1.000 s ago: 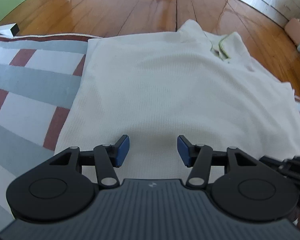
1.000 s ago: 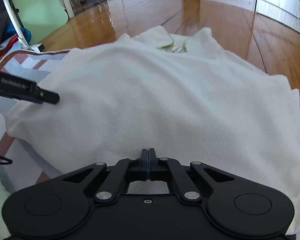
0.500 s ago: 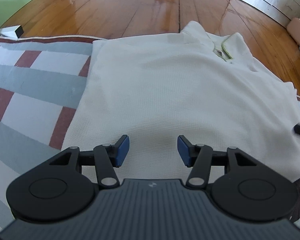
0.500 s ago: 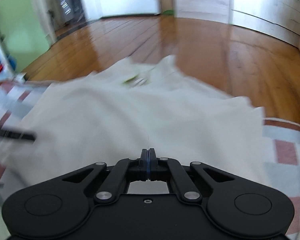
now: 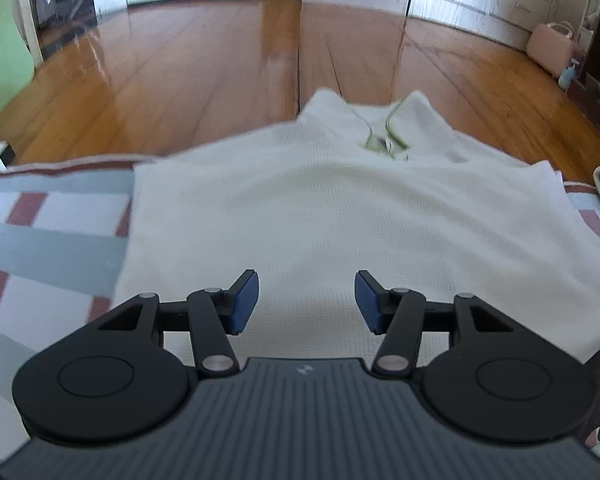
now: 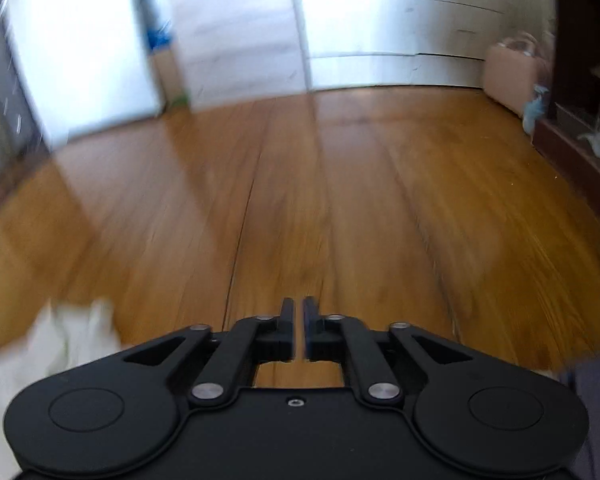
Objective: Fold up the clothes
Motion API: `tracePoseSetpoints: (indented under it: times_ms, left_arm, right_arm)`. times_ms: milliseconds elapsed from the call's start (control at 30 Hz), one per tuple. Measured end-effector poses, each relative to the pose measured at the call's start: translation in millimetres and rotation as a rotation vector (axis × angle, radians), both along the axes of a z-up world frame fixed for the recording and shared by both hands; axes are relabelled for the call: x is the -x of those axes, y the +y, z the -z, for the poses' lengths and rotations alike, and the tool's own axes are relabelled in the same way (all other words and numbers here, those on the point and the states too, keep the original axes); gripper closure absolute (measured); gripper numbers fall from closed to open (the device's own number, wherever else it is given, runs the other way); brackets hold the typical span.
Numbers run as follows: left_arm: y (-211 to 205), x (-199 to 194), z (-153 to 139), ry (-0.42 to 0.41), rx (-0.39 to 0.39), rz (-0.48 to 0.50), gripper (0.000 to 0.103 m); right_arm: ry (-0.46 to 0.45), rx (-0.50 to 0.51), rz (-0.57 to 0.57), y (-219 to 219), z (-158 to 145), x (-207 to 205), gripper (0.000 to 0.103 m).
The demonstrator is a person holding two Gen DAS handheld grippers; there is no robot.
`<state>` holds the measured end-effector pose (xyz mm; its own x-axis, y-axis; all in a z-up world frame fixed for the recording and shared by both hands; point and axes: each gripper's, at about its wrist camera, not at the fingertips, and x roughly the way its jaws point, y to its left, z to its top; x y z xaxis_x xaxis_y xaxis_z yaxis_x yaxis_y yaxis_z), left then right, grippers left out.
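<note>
Right, I count one white polo shirt (image 5: 340, 216), folded flat on one striped blanket (image 5: 52, 236), its collar toward the wooden floor (image 5: 220, 80). My left gripper (image 5: 306, 300) hangs over the shirt's near edge, its two blue pads (image 5: 244, 300) standing apart with nothing between them. My right gripper (image 6: 299, 316) points out over bare floor, its jaws just parting and empty; in that blurred view only a scrap of the shirt shows at lower left.
</note>
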<state>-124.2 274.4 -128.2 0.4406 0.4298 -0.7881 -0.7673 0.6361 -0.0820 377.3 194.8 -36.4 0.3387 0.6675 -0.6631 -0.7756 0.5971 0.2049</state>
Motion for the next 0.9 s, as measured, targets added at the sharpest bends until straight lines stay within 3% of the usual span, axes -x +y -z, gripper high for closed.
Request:
tracePoseSetpoints:
  times_ms: [33,67,167,200,233,367,400,467,567,667,767,900]
  left_arm:
    - [3,-3,2,0.046,0.004,-0.017,0.05]
    - [5,-5,4,0.106,0.001,-0.039,0.05]
    - [13,-3,4,0.185,-0.056,-0.086,0.046]
    - [18,-1,3,0.188,-0.051,-0.1,0.045]
    - [24,2,3,0.177,-0.029,-0.114,0.045]
    - [48,3,3,0.141,0.026,-0.16,0.045]
    - [52,-1,2,0.143,0.025,-0.162,0.045]
    - [59,-8,0,0.147,0.018,-0.163,0.045]
    - [72,-17,-6,0.116,-0.002,-0.175,0.042]
    - [75,-19,-5,0.031,0.0,-0.173,0.042]
    - [75,-17,7,-0.063,0.044,-0.164,0.042]
    - [76,-13,19,-0.073,0.02,-0.156,0.042]
  right_arm:
    - [0.006,0.001,0.034,3,-1,-17,0.038]
    - [-0.014,0.019,0.088,4,-3,-30,0.033]
    - [-0.12,0.05,0.193,6,-8,-41,0.03]
    - [-0.164,0.109,0.21,11,-6,-41,0.028]
    - [-0.145,0.13,0.232,12,-2,-45,0.027]
    - [0.367,-0.095,0.342,-19,32,-64,0.028]
    - [0.432,-0.125,0.343,-23,40,-61,0.028]
    - [0.364,-0.068,0.261,-14,46,-36,0.027]
    - [0.358,-0.021,0.091,2,56,0,0.027]
    - [0.338,0.011,-0.1,23,62,45,0.027]
    - [0.232,0.087,-0.299,48,64,95,0.027]
    - [0.126,0.164,-0.513,77,67,156,0.027]
